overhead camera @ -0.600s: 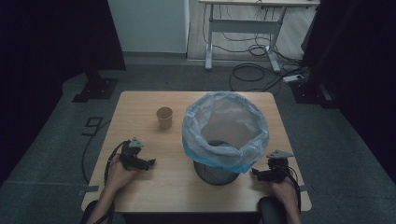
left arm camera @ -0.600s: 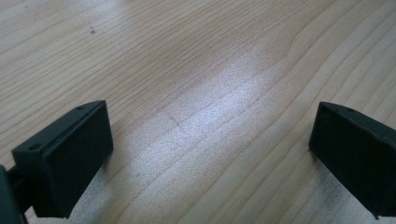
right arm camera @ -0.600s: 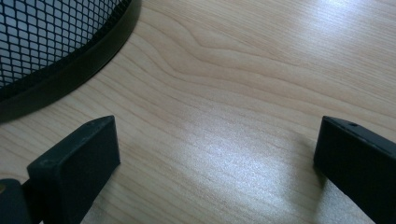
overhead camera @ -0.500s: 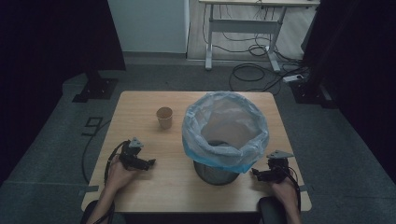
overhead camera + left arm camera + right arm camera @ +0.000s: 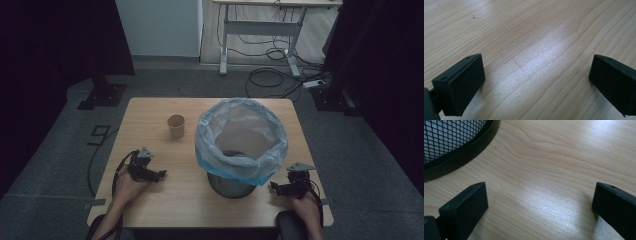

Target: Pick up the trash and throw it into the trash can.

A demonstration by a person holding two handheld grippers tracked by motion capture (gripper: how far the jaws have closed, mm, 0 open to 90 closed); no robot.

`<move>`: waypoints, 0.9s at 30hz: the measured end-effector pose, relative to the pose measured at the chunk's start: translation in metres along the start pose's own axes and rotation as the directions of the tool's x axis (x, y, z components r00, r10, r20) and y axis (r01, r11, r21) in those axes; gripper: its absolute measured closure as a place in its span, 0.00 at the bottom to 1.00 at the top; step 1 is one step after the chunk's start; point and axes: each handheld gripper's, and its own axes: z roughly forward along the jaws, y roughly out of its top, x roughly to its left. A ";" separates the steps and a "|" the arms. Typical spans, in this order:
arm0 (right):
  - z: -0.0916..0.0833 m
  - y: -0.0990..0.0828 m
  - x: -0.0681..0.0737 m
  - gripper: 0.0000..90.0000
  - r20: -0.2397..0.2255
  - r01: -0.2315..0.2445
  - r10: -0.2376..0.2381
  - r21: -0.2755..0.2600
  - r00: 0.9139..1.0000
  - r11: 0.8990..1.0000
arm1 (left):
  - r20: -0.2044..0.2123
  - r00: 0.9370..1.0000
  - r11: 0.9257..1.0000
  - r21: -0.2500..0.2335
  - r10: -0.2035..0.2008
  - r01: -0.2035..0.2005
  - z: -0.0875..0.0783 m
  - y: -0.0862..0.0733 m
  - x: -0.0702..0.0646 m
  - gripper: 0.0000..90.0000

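Two grippers rest on the table [image 5: 150,200] with nothing between their jaws, and the coming move turns on what lies nearest each. Largest is the bin [image 5: 235,182], a black mesh basket lined with a blue bag [image 5: 240,145], standing upright at centre-right, towards the near edge. The right gripper [image 5: 280,188] sits just right of its base, jaws spread wide and pointing left at it; in the right gripper view the mesh wall [image 5: 451,135] curves close ahead. The left gripper [image 5: 156,176], also released, lies well left of the bin. The cup [image 5: 176,126] stands upright, far and slightly right of the left gripper, which I judge the nearer hand for it.
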 end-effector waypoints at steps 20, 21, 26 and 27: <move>0.000 0.000 0.000 0.00 0.000 0.000 0.000 0.000 1.000 1.000 | 0.010 1.000 1.000 0.002 -0.028 0.028 -0.002 0.009 0.011 0.00; 0.000 0.000 0.000 0.00 0.000 0.000 0.000 0.000 1.000 1.000 | 0.013 0.999 0.999 -0.004 -0.034 0.034 -0.003 0.011 0.013 0.00; 0.000 0.000 0.000 0.00 0.000 0.000 0.000 0.000 1.000 1.000 | 0.021 0.999 0.999 -0.014 -0.045 0.045 -0.001 0.018 0.018 0.00; 0.000 0.000 0.000 0.00 0.000 0.000 0.000 0.000 1.000 1.000 | 0.024 0.998 0.999 -0.017 -0.051 0.051 0.000 0.021 0.019 0.00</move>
